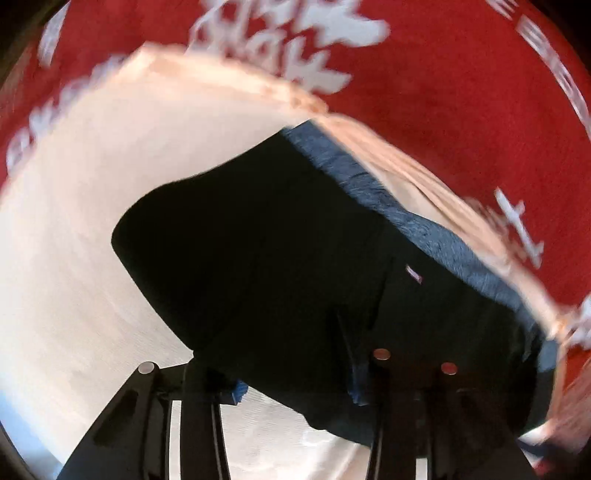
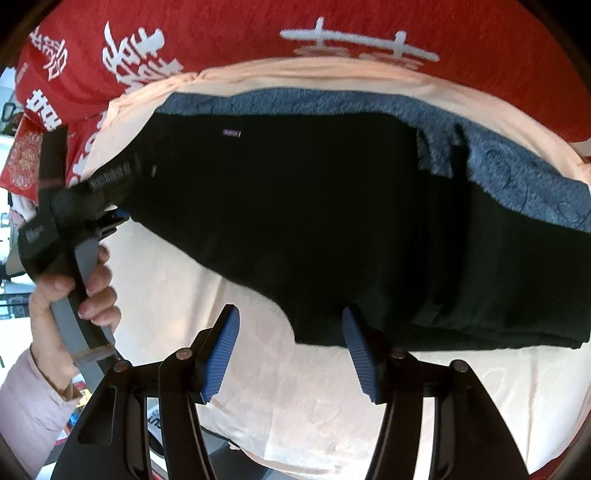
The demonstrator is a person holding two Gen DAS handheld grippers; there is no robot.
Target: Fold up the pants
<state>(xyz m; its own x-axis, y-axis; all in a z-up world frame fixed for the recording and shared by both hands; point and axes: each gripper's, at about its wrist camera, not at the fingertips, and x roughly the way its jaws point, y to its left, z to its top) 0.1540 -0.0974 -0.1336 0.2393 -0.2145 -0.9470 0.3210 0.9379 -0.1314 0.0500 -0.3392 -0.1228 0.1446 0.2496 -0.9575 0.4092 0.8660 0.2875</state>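
The black pants (image 2: pixel 314 221) lie partly folded on a cream cloth (image 2: pixel 207 280), with a small label (image 2: pixel 231 133) near the waist. In the left wrist view the pants (image 1: pixel 266 236) hang over my left gripper (image 1: pixel 295 384), which is shut on their edge, lifting it. From the right wrist view the left gripper (image 2: pixel 114 218) grips the pants' left end. My right gripper (image 2: pixel 290 354) is open, its blue pads (image 2: pixel 221 354) just short of the pants' near edge and empty.
A blue towel (image 2: pixel 517 173) lies under the pants at the far side. A red blanket with white characters (image 2: pixel 258 33) covers the area beyond the cream cloth. A person's hand (image 2: pixel 74 291) in a pink sleeve holds the left gripper's handle.
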